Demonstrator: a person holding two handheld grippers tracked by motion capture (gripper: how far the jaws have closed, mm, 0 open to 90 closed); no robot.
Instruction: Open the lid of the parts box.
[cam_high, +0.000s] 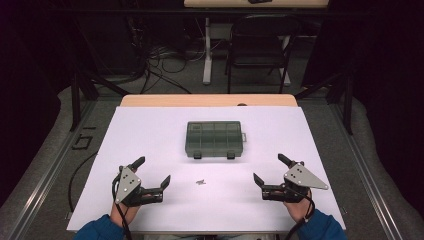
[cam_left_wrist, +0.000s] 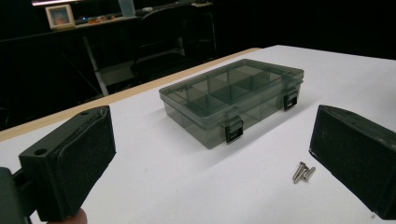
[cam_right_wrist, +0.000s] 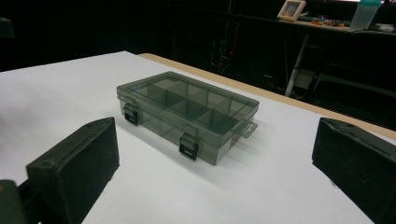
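Note:
A smoky grey see-through compartment box (cam_high: 214, 139) with its lid down and two black latches sits mid-table on the white sheet. It also appears in the left gripper view (cam_left_wrist: 233, 95) and the right gripper view (cam_right_wrist: 187, 114). A couple of small metal screws (cam_high: 201, 182) lie in front of it, seen close by the right jaw in the left gripper view (cam_left_wrist: 303, 171). My left gripper (cam_high: 152, 171) rests at the near left, open and empty. My right gripper (cam_high: 269, 169) rests at the near right, open and empty. Both sit well short of the box.
The white sheet (cam_high: 150, 130) covers most of a wooden table whose far edge (cam_high: 210, 100) shows. Beyond it stand a black folding chair (cam_high: 260, 47), a white table leg (cam_high: 207, 50) and floor cables (cam_high: 165, 62). Metal rails run along both sides.

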